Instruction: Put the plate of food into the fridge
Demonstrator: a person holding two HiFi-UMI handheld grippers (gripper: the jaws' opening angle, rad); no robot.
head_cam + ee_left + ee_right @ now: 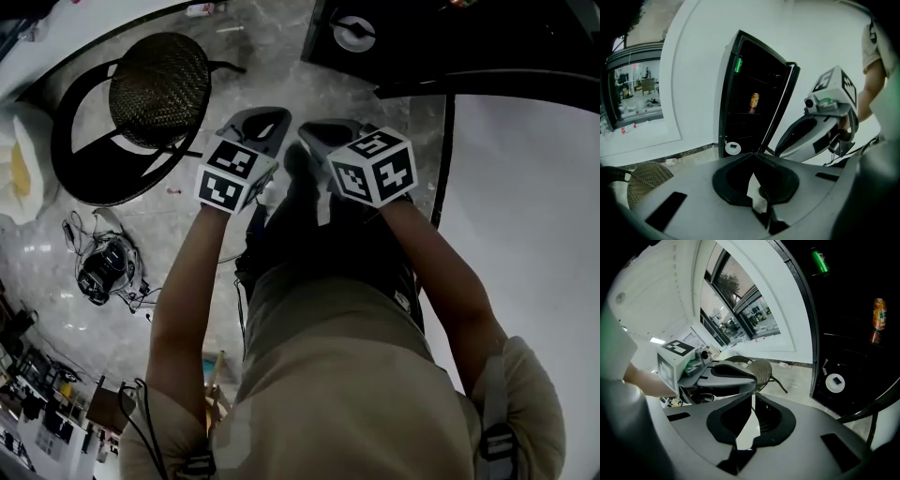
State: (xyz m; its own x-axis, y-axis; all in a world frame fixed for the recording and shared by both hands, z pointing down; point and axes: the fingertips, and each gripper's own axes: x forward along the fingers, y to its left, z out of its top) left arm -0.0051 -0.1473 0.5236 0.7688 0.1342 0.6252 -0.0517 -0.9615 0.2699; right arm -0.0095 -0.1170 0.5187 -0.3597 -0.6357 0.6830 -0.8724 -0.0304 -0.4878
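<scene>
The black fridge [740, 117] stands open before us, and a woven chair [159, 80] sits on the floor to our left. We hold the left tool [753, 155] and the right tool [753, 394] side by side facing the fridge, each with its jaws pressed together at the tips. The plate of food [835, 383] lies low inside the fridge, with an orange can [879, 314] upright on a shelf higher up.

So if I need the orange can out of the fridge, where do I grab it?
Grip the orange can round its middle, coming in level through the open front of the fridge. It stands upright inside with nothing visible close beside it, so its round sides are free and the front is the only way in.
</scene>
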